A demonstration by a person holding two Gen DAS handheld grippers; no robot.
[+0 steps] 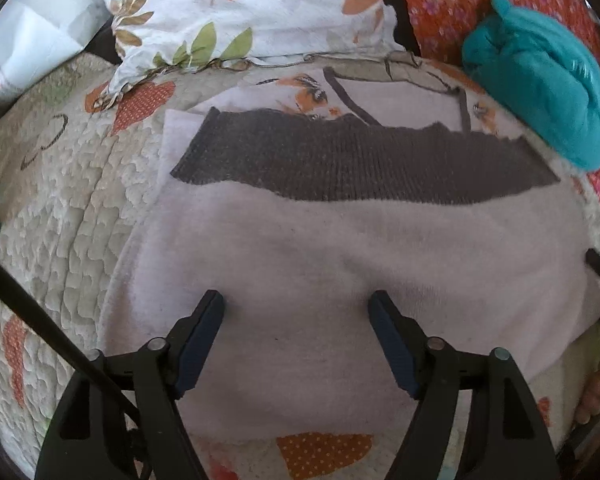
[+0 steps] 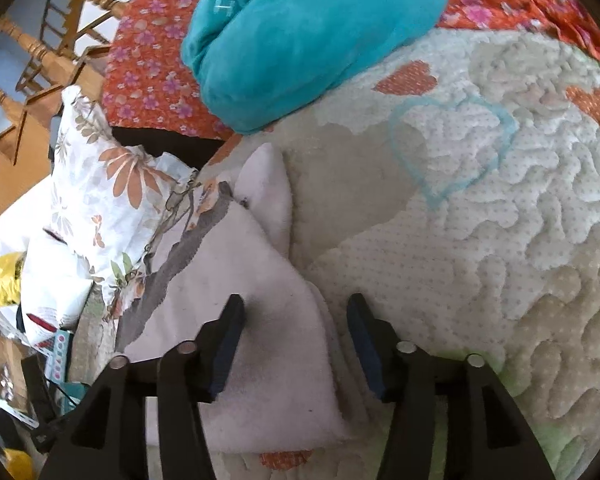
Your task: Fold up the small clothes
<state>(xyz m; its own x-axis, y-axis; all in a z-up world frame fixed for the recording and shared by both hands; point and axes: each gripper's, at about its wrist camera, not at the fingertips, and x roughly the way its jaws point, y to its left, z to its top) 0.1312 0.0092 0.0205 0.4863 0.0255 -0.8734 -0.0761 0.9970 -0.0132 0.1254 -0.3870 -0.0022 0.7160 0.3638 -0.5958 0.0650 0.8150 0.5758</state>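
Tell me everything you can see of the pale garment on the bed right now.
The garment is pale pinkish-white, soft and fleecy-looking, with a wide dark grey ribbed band across its far edge. It lies flat on the quilt, already folded: the right wrist view shows layered edges and a corner sticking out at the far end. A thin dark strap and a flowered cloth show beyond the band. Both grippers, left and right, hover over it with fingers apart, gripping nothing. The teal bundle lies near its far right corner.
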